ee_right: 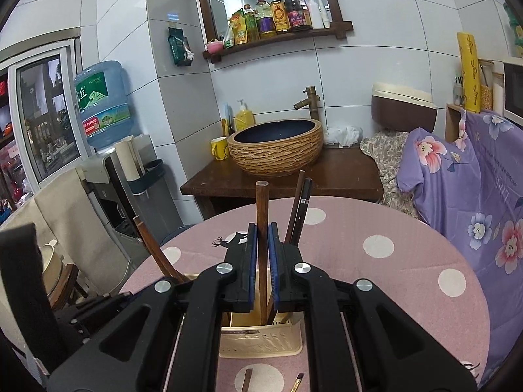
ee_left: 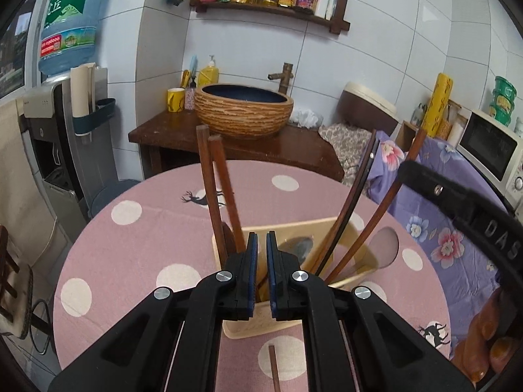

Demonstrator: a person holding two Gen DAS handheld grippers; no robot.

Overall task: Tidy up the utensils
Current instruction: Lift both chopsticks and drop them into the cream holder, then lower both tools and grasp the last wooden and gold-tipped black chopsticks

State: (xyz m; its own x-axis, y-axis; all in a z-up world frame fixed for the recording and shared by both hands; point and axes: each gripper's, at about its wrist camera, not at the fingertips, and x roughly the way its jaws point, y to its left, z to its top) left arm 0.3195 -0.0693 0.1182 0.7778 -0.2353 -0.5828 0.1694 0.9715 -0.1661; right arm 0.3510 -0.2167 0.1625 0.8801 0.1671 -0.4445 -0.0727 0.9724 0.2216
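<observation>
A cream utensil holder (ee_left: 258,323) stands on the pink dotted round table (ee_left: 137,248). Several brown chopsticks (ee_left: 209,189) lean out of it. My left gripper (ee_left: 261,241) hovers over the holder's near wall, jaws nearly closed with nothing between them. In the right wrist view my right gripper (ee_right: 262,232) is shut on a brown chopstick (ee_right: 261,209) that stands upright into the holder (ee_right: 261,339). Two more chopsticks (ee_right: 299,209) lean to its right. A loose chopstick (ee_left: 274,369) lies on the table near me, also in the right wrist view (ee_right: 245,380).
A light chopstick tip (ee_right: 297,381) lies on the table's near edge. Behind the table stands a wooden stand with a woven basin (ee_left: 243,111). A water dispenser (ee_left: 68,104) is at left, and a purple floral cloth (ee_left: 434,228) at right.
</observation>
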